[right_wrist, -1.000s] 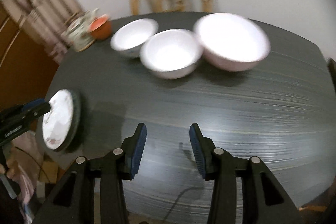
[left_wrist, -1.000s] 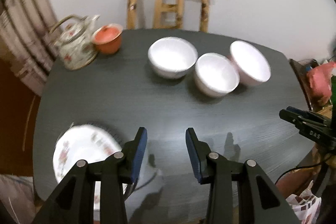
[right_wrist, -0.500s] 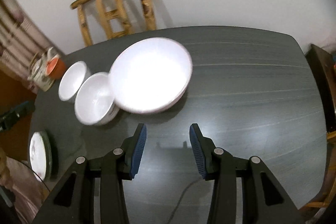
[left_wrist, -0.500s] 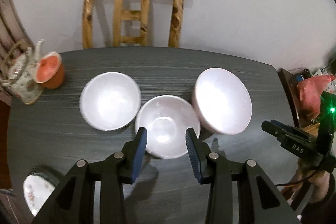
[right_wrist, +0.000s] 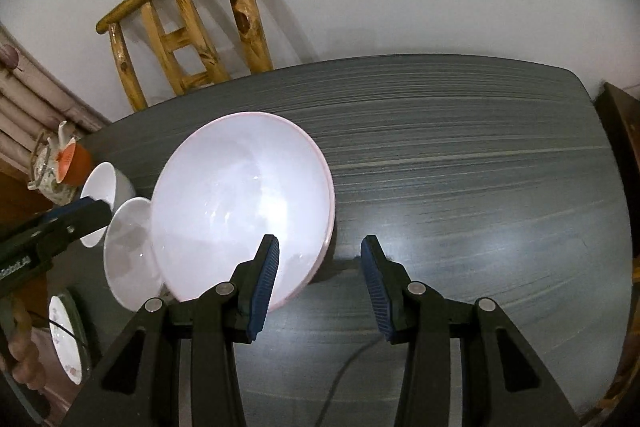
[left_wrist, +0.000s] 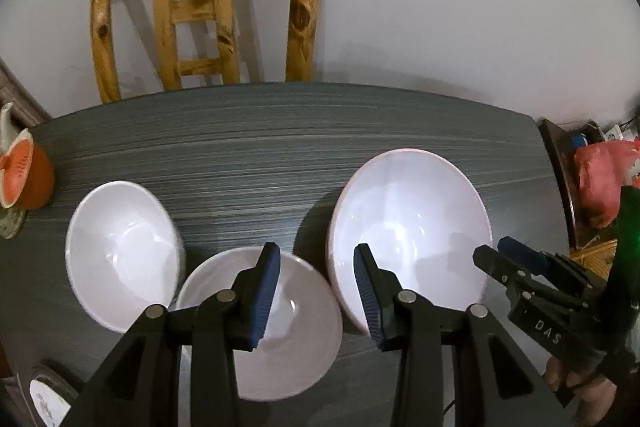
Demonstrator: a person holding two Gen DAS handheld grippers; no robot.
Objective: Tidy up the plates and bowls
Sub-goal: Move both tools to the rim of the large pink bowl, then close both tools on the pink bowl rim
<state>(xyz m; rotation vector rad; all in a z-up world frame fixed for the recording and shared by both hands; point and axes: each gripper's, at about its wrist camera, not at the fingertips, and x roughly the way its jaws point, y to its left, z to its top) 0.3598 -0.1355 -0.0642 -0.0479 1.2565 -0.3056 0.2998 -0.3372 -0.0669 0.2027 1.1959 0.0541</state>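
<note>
Since three white bowls sit bunched on the counter [left_wrist: 360, 131], each gripper hovers with empty, spread fingers: left gripper [left_wrist: 316, 287] over the middle bowl [left_wrist: 296, 347], right gripper [right_wrist: 320, 279] straddling the big bowl [right_wrist: 240, 203] rim, likely for nesting.

wall [left_wrist: 440, 7]: plain white | wooden chair [left_wrist: 200, 7]: behind dark table [right_wrist: 460, 167] | left edge: perhaps curtain [right_wrist: 24, 107]

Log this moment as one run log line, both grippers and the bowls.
left gripper: open, over middle bowl | right gripper: open, at big bowl rim | nothing held
</note>
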